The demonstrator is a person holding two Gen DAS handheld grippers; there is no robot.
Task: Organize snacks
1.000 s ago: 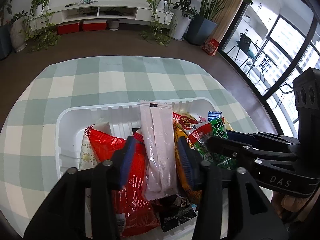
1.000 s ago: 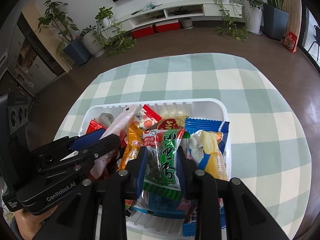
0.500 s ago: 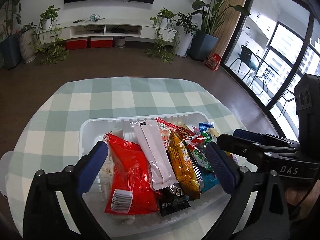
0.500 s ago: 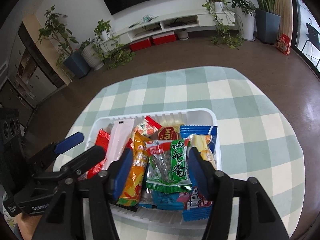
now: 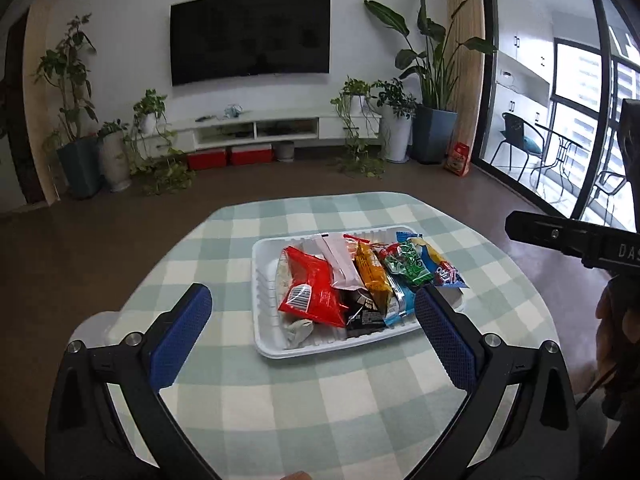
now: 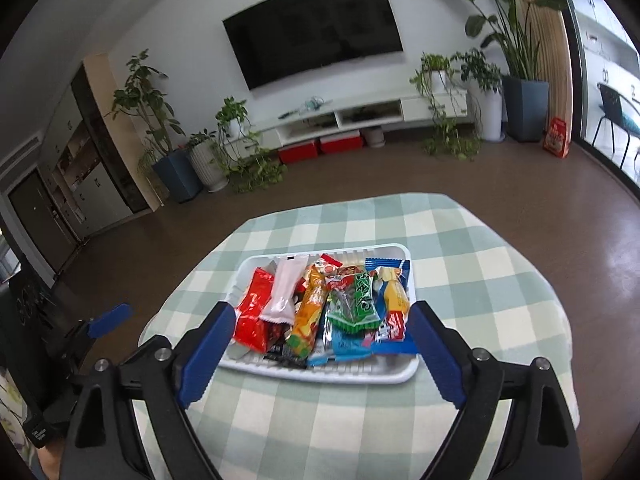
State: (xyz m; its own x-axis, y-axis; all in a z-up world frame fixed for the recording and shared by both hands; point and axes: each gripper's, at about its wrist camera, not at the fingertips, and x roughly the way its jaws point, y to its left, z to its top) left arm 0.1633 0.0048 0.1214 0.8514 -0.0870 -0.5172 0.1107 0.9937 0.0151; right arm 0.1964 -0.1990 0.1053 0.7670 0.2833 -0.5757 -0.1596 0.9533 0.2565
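While both tools, left tool (image 5: 312, 312) and right tool (image 6: 320, 344), spread wide and empty, opening, only the left view shows the balcony chair (image 5: 516, 136) beyond the snack tray (image 5: 280, 354).

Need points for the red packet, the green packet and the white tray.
red packet (image 5: 310, 280), left wrist view, middle of its front.
green packet (image 6: 354, 302), right wrist view, centre of the wrapper.
white tray (image 6: 332, 372), right wrist view, near rim.

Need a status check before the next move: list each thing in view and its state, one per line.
left hand-held gripper: opening wide, nothing between its fingers.
right hand-held gripper: opening, nothing between its fingers.
white tray: on the checked tablecloth, filled with snacks.
red packet: lying flat in the tray.
green packet: lying on top of other packets.
TV: off.
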